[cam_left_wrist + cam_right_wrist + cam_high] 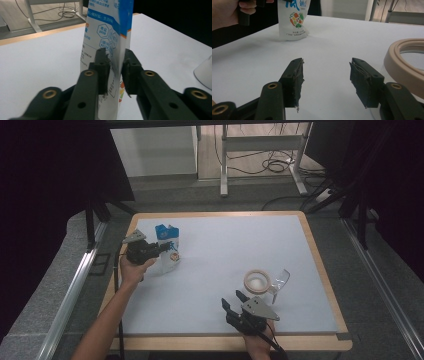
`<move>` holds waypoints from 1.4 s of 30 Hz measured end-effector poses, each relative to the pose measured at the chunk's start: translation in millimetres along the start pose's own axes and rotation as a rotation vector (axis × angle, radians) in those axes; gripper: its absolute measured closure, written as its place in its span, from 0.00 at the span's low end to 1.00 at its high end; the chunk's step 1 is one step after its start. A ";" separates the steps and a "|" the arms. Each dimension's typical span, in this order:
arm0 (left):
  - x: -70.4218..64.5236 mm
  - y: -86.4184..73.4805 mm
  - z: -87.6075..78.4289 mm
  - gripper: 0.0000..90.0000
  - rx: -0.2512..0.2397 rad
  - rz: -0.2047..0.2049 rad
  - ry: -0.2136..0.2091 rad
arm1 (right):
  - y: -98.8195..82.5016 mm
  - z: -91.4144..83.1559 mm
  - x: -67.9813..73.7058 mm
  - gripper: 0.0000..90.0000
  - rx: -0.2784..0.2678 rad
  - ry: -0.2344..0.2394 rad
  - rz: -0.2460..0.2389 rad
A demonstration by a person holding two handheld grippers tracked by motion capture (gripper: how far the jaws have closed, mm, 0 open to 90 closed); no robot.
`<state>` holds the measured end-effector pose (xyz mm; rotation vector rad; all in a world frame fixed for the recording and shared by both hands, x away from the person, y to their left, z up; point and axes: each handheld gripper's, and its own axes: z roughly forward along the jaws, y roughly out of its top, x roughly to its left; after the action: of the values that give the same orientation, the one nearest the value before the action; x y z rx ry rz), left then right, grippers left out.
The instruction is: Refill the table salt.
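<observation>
A white and blue stand-up pouch (169, 257) with printed fruit stands upright at the left of the white mat. My left gripper (166, 247) reaches it from the left at mid-height. In the left gripper view the pouch (105, 32) passes between the two pads, which stand a narrow gap apart and do not squeeze it. My right gripper (232, 298) rests near the front edge, open and empty, pointing toward the pouch (295, 22). Bare mat lies between its pads in the right gripper view, where the gripper (327, 61) sits just left of the ring.
A beige ring (256, 281) lies on the mat beside a clear plastic piece (281, 279), just beyond my right gripper; the ring (409, 60) fills the right side of the right gripper view. The white mat (225, 235) covers a wooden-edged table.
</observation>
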<state>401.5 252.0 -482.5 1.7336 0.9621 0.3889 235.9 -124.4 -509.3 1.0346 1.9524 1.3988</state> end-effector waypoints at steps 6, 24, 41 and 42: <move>-1.3 -0.1 -0.8 0.93 0.006 0.011 0.002 | -0.2 0.2 1.0 0.49 0.001 -0.001 -0.002; -3.4 -16.8 -32.0 1.00 0.030 0.034 0.098 | 1.2 -2.1 1.0 0.49 -0.006 -0.006 -0.003; -10.5 -7.6 -13.8 0.95 0.030 0.055 0.103 | 2.5 -3.1 1.5 0.49 -0.014 0.000 0.001; -10.6 -7.5 -14.1 0.94 0.027 0.055 0.105 | 2.6 -3.1 1.7 0.49 -0.015 0.000 -0.001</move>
<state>382.4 253.8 -481.9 1.7813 0.9999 0.5098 233.3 -124.3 -505.8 1.0270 1.9396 1.4105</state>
